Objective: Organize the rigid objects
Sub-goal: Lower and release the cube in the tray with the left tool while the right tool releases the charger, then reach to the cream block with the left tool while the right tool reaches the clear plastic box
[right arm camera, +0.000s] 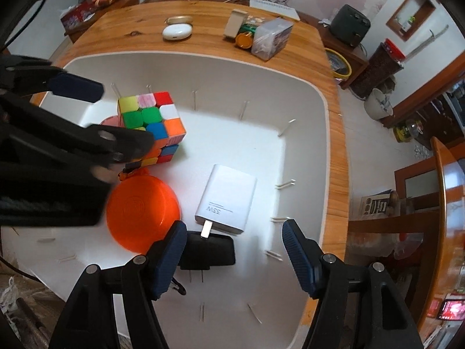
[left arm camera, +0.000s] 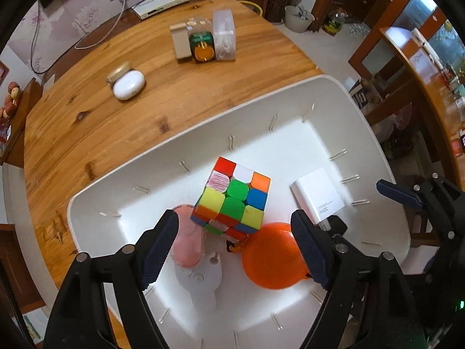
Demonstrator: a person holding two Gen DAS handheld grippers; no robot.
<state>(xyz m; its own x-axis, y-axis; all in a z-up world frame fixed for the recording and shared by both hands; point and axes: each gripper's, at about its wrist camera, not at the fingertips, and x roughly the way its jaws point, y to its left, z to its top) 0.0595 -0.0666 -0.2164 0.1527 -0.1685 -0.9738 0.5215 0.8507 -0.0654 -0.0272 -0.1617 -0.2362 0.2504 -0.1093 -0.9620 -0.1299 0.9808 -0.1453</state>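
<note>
Two handheld grippers point steeply down into a white bin (left arm camera: 96,203) that sits on a wooden table (left arm camera: 96,133). The left gripper (left arm camera: 235,232) has its jaws spread, nothing pinched between them; below the gap a multicoloured puzzle cube (left arm camera: 232,195) rests tilted in the bin, propped partly on a pink oval object (left arm camera: 186,241) and touching an orange round disc (left arm camera: 273,258). A white flat piece with holes (left arm camera: 200,273) lies just beside the pink object. The right gripper (right arm camera: 234,245) also has its jaws spread and empty. Under it lies a white charger block (right arm camera: 229,197), its metal plug pointing toward a small black box (right arm camera: 209,250) that touches it. From this view, the left gripper's black arms cover part of the cube and disc.

Further back on the table, well apart from the bin, stand a white earbud case (left arm camera: 129,85) with a gold-coloured case (left arm camera: 117,71) just behind it, and a tight row of a beige box (left arm camera: 181,42), a green tin with an orange lid (left arm camera: 202,46) and a clear plastic box (left arm camera: 224,36). Beyond the table edge a white flat device (left arm camera: 161,3) sits on a low cabinet, cables run up to wall sockets on flowered wallpaper, and a white bucket (left arm camera: 299,19) stands on a pale tiled floor beside dark wooden furniture
</note>
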